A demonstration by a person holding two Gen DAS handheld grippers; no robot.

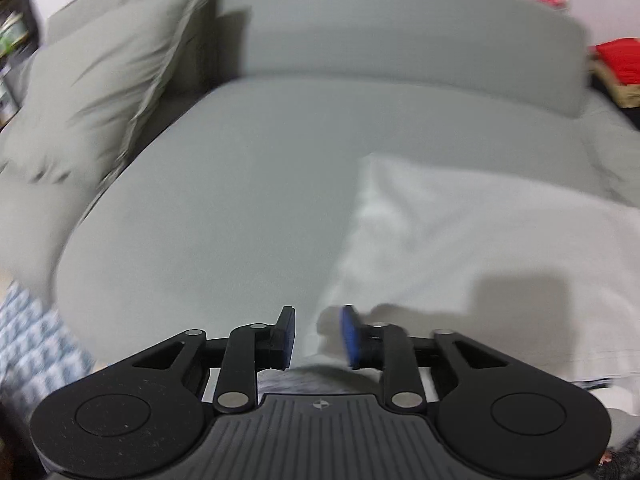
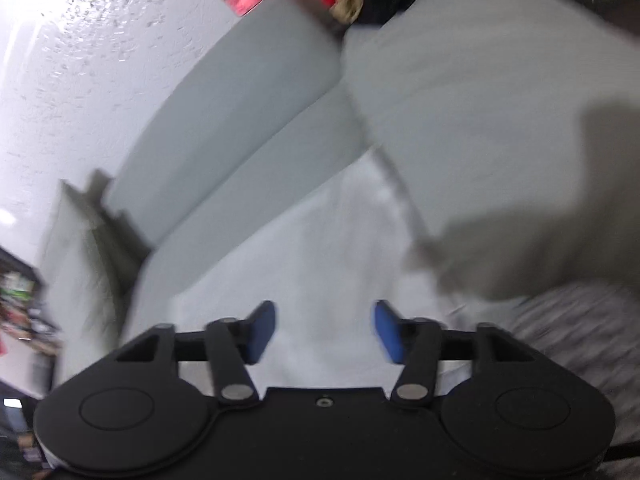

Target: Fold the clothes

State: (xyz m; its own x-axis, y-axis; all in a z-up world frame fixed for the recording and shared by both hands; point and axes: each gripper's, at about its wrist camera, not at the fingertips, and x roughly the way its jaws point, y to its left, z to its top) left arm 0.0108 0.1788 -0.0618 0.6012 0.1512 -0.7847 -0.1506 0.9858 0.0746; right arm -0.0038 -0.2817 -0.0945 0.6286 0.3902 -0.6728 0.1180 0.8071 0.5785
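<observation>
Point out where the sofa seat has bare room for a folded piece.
Bare seat lies between the loose cushion, backrest and white garment. The garment covers the seat's other side; red clothes crowd the far end.

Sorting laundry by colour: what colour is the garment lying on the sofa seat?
White; the garment shows best in the left wrist view, spread on the grey sofa.

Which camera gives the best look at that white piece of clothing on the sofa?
The left wrist view: the white garment spreads across the sofa seat, with its left edge visible. The right wrist view shows it closer but blurrier, partly hidden behind the gripper.
</observation>
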